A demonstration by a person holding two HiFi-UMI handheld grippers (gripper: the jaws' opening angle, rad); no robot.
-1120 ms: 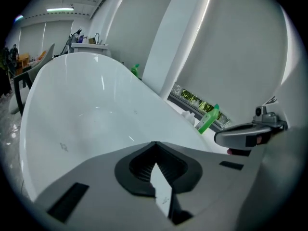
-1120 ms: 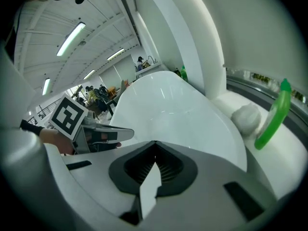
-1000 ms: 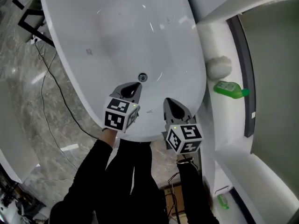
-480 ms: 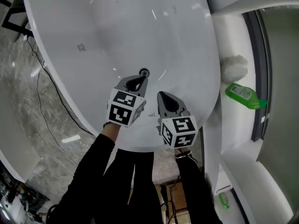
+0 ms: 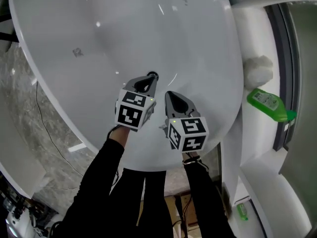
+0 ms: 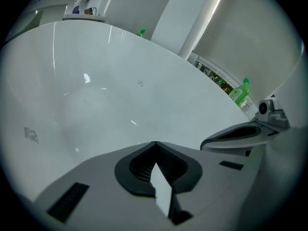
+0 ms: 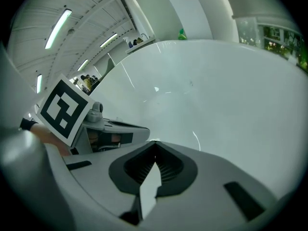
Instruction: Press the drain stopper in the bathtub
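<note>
Left tool [image 6: 154,144] closed, white bathtub [image 6: 110,95] interior, green bottle [image 6: 239,93]

Bathroom setting, seemingly built inside large hall. Freestanding white oval bathtub [image 5: 124,33] stands on grey veined marble floor [image 5: 27,108]. White ledge [image 5: 250,36] beside tub carries green bottle [image 5: 270,103]. Right gripper view: high white ribbed ceiling with long strip lights [image 7: 58,27], more industrial hall than home.
</note>
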